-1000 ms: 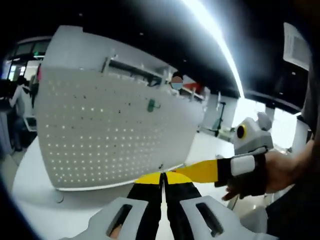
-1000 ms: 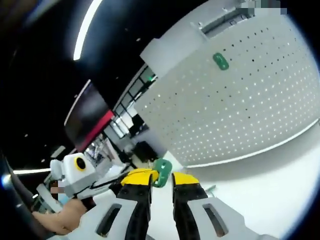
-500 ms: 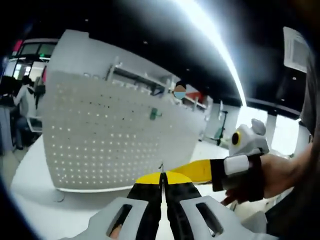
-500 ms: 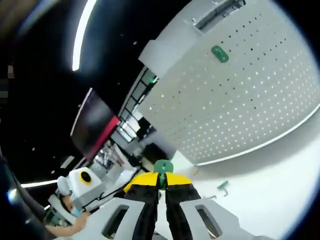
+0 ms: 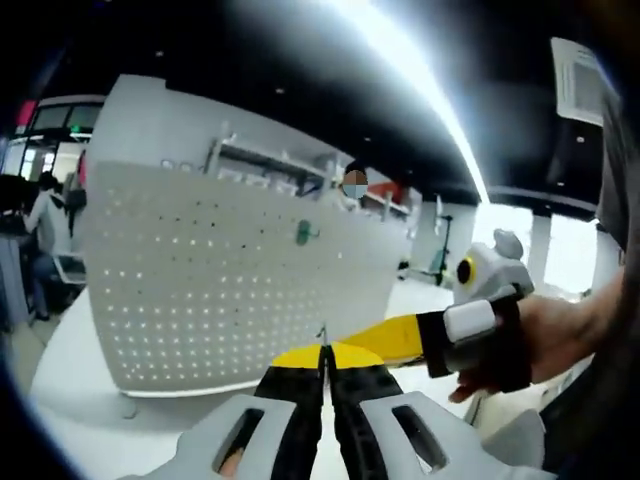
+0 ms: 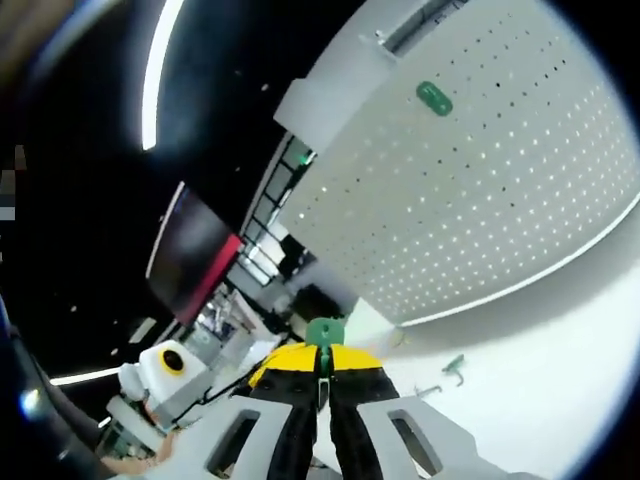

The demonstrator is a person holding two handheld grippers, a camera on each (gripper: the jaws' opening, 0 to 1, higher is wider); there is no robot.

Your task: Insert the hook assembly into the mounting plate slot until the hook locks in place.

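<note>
Right gripper (image 6: pixel 322 362) pinches green hook (image 6: pixel 324 332); pegboard (image 6: pixel 500 190) at 1 o'clock, well apart. Left gripper (image 5: pixel 323 358) pressed together, empty. Risk: shallow pinch, hook twists on contact, misses slot.

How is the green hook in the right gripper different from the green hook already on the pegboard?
The green hook in the right gripper is clamped between the shut jaws, off the board and low in the right gripper view; the green hook on the pegboard is mounted high on the white pegboard, free of any gripper. Both are green.
</note>
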